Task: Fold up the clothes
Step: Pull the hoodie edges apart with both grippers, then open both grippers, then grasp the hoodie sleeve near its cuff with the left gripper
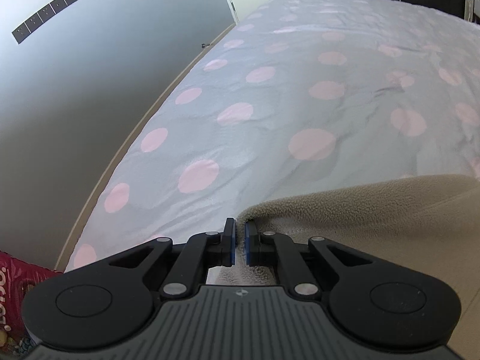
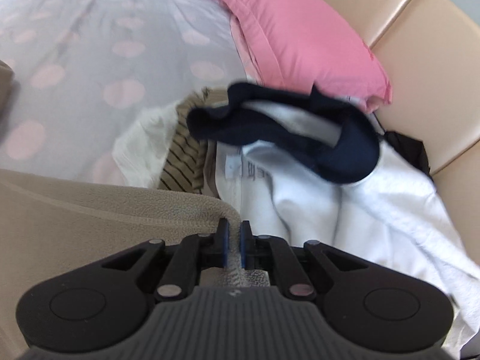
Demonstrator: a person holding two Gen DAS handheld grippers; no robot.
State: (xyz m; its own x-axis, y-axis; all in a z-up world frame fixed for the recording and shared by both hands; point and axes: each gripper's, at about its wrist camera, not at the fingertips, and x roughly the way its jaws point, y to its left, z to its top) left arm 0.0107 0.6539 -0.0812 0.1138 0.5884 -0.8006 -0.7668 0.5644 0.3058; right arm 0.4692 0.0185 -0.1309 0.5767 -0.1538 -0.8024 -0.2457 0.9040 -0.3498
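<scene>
With both corners pinched, I've got the beige fleece strung between my two hands over the bed. Left gripper: jaws pressed together on the fleece's edge, fabric folding over the right pad and running off to the right. Right gripper: same deal, jaws clamped on the opposite corner, a strip of fleece visible between the blue pads, rest of the garment spreading off to the left.

Why hold it this way? My guess: two corners of one edge = I can carry that edge across as a straight line and lay a clean fold, w/o the fleece bunching. Both grippers angle down toward the bedspread, so the cloth sits low, close to the surface.

Views differ a lot. Left wrist cam gives me open polka-dot bedspread and a bare wall, i.e. free room to lay the fold. Right wrist cam shows what the left can't: the waiting pile just beyond the fleece, w/ a white garment, a navy piece on top, a striped tan item, plus a pink pillow against the padded headboard.
</scene>
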